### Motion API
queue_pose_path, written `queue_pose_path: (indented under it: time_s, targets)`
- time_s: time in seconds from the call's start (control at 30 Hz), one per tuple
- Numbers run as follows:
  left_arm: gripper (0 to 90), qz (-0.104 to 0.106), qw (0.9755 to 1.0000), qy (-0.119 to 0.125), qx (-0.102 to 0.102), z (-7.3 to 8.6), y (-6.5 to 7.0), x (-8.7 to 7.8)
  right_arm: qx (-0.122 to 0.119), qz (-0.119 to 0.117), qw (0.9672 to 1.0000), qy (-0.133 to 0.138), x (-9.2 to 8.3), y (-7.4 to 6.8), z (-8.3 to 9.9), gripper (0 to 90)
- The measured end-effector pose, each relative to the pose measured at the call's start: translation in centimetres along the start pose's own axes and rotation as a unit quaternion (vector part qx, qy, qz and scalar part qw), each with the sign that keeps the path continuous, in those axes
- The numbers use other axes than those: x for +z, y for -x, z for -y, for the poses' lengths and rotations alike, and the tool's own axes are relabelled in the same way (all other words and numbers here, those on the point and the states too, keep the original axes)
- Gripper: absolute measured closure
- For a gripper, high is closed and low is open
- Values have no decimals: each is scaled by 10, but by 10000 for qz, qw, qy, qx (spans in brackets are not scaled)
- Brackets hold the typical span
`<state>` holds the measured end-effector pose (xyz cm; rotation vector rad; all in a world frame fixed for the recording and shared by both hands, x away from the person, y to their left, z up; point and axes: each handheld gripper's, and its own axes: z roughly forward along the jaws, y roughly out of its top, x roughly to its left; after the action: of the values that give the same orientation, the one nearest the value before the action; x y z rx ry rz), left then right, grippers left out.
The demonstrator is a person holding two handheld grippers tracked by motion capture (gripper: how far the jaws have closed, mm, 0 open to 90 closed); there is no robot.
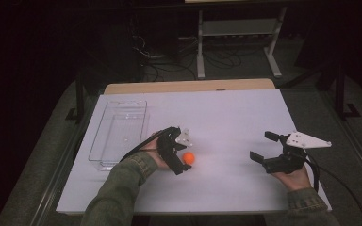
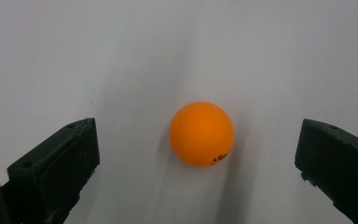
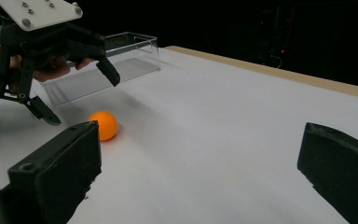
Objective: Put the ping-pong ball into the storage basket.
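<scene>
An orange ball (image 1: 188, 158) lies on the white table top (image 1: 231, 117), left of centre. My left gripper (image 1: 184, 151) is open, one jaw on each side of the ball and neither touching it. In the left gripper view the ball (image 2: 201, 133) sits on the sheet midway between the two black jaws, with clear gaps on both sides. My right gripper (image 1: 260, 145) is open over the right part of the table, holding nothing. The right gripper view looks across at the ball (image 3: 104, 125) and the left gripper (image 3: 84, 100) above it.
A clear plastic box (image 1: 143, 123) stands on the table's left side, just beyond the left hand, with nothing seen inside; its rim (image 3: 130, 39) also appears in the right gripper view. A wooden edge (image 1: 188, 86) runs along the far side. A white stand (image 1: 235, 28) and cables lie beyond.
</scene>
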<state>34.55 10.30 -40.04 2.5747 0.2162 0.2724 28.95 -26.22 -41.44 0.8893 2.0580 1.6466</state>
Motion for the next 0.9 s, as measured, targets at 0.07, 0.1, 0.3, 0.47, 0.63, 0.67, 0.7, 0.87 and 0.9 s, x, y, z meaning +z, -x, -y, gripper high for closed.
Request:
queue_pose_path:
  time_s: [0.07,0.1,0.3,0.47,0.63,0.67,0.7,0.87,0.9]
  targets:
    - [0,27,10000,-45,8,0,0,1,8,-11,10000,-3,0,0,0,0]
    - [0,61,10000,-69,18,0,0,3,2,-22,10000,-1,0,0,0,0]
    - [0,83,9999,-102,0,-1,-2,7,-7,-40,10000,-22,1,-1,0,0]
    - [0,122,9997,-208,61,-2,0,13,-5,-46,10000,-46,2,-1,0,0]
    - [0,122,9996,-261,55,-2,-2,16,-3,-44,10000,-37,1,-1,0,0]
    - [0,125,9995,-289,65,-3,-2,16,-1,-41,10000,-33,1,-1,0,0]
    - [0,127,9994,-311,75,-3,-3,16,0,-42,10000,-34,1,-1,0,0]
    - [1,137,9992,-369,89,-3,-3,19,-8,-43,10000,-52,2,-1,0,0]
    - [2,142,9991,-393,97,-3,-3,20,-8,-45,10000,-54,2,-1,0,0]
